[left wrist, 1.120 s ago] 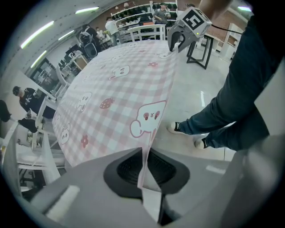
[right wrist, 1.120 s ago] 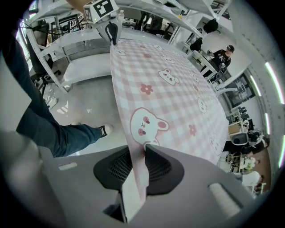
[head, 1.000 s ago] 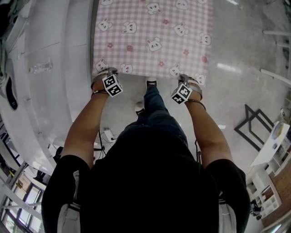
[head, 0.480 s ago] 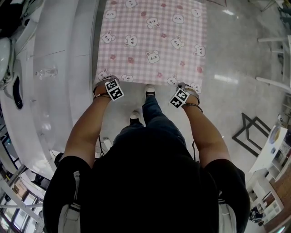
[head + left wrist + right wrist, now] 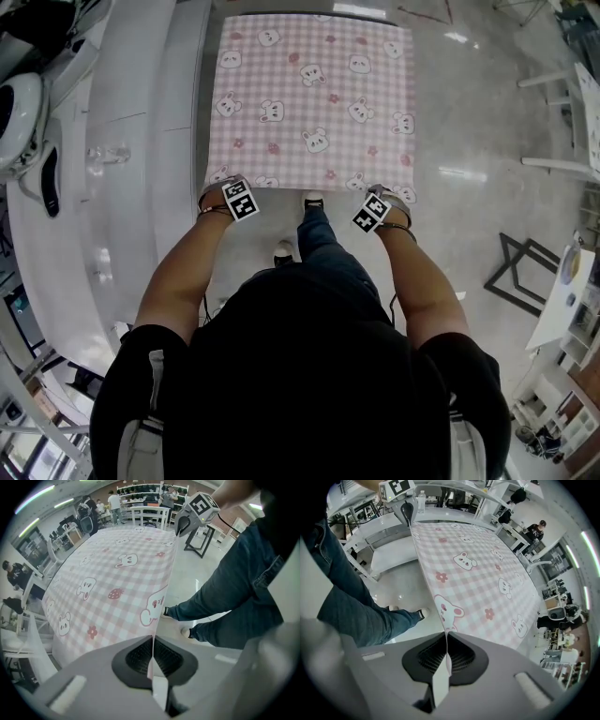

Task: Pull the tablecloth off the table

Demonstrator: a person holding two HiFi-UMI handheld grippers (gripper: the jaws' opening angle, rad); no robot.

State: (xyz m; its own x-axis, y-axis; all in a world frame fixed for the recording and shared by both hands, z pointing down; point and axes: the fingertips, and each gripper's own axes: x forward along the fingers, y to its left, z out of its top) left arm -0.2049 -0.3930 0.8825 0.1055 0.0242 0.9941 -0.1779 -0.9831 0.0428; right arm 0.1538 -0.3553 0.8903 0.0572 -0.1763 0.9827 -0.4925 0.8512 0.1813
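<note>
Tablecloth (image 5: 314, 98), pink check, animal print: spread flat, near edge taut. Left gripper (image 5: 153, 653) and right gripper (image 5: 446, 651) each clamped on a near corner. Whatever lies beneath it is hidden.

Your tablecloth (image 5: 309, 94) drawn further back, its far edge now in view, your left gripper (image 5: 223, 181) and right gripper (image 5: 389, 193) lower in the head view

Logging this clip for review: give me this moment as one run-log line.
left gripper: shut on tablecloth near-left corner | right gripper: shut on tablecloth near-right corner | tablecloth: spread out flat, near edge stretched between grippers
</note>
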